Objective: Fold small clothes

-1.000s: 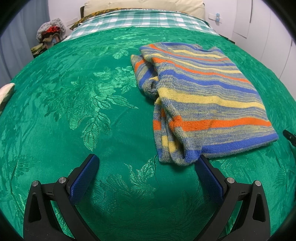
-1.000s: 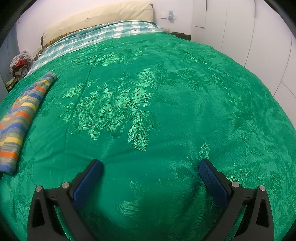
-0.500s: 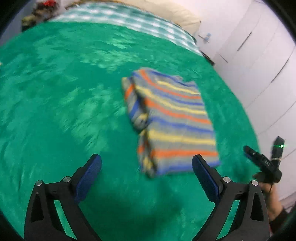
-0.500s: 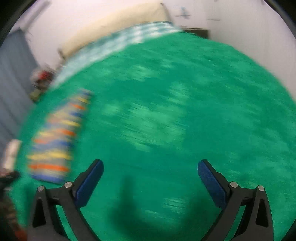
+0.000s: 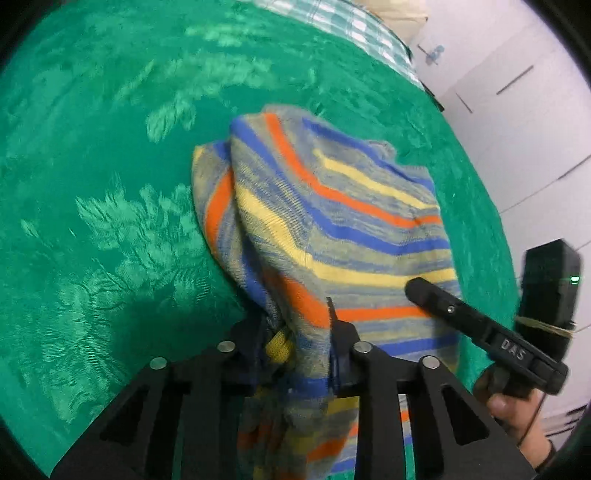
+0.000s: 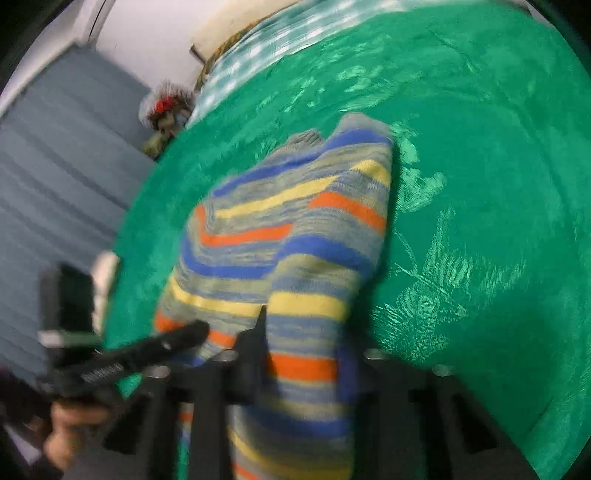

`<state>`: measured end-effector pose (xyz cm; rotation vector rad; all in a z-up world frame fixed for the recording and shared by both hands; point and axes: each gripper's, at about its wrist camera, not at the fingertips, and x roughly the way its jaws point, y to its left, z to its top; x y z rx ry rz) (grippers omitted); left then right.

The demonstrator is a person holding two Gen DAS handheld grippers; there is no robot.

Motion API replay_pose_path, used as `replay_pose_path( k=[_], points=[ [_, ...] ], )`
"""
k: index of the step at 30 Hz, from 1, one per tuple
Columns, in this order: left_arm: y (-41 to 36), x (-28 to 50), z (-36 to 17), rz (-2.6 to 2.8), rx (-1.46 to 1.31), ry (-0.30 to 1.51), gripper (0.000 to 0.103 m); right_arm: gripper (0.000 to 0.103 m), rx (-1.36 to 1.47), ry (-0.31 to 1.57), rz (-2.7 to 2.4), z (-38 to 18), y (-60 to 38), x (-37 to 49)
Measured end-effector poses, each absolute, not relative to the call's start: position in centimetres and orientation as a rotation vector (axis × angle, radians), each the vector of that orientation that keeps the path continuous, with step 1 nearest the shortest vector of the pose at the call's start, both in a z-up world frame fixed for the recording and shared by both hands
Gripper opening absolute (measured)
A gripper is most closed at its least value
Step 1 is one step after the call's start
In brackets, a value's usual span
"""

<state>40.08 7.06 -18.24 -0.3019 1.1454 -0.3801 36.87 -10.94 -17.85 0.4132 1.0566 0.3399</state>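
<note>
A folded striped knit sweater (image 5: 332, 206), blue, orange, yellow and grey, lies on the green bedspread (image 5: 110, 184). My left gripper (image 5: 295, 347) is shut on its near left corner, with cloth bunched between the fingers. My right gripper (image 6: 303, 354) is shut on the near right corner of the sweater (image 6: 295, 229), and cloth hangs down over the jaws. Each gripper shows in the other's view: the right one at the right edge of the left wrist view (image 5: 480, 328), the left one at the lower left of the right wrist view (image 6: 122, 362).
The green patterned bedspread (image 6: 480, 184) covers the bed. A checked sheet (image 5: 354, 22) and a pillow lie at the head. White cupboard doors (image 5: 535, 110) stand on the right. A grey curtain (image 6: 55, 166) and a small pile of items (image 6: 166, 110) are on the left.
Both grippers were open above the bedspread before. They have moved in onto the sweater's near edge and shut on its two corners.
</note>
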Motion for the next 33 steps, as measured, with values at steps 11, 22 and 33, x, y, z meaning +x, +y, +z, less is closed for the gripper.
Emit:
replay_pose_path(
  k=[11,22,33],
  points=[
    [2.8,37.6,-14.2,-0.404,-0.219,1.086,0.06,0.032,0.288,0.908,0.339,-10.6,-14.0,33.3],
    [2.3,24.1,-11.2,-0.053,0.181,0.915,0.099,0.093,0.159,1.003,0.049,-10.8,-17.8,22.2],
    [1.5,14.7,-4.8,0.014,0.167,0.974,0.101,0.102,0.085,0.954,0.081,-2.6,-13.9,10.9]
  ],
)
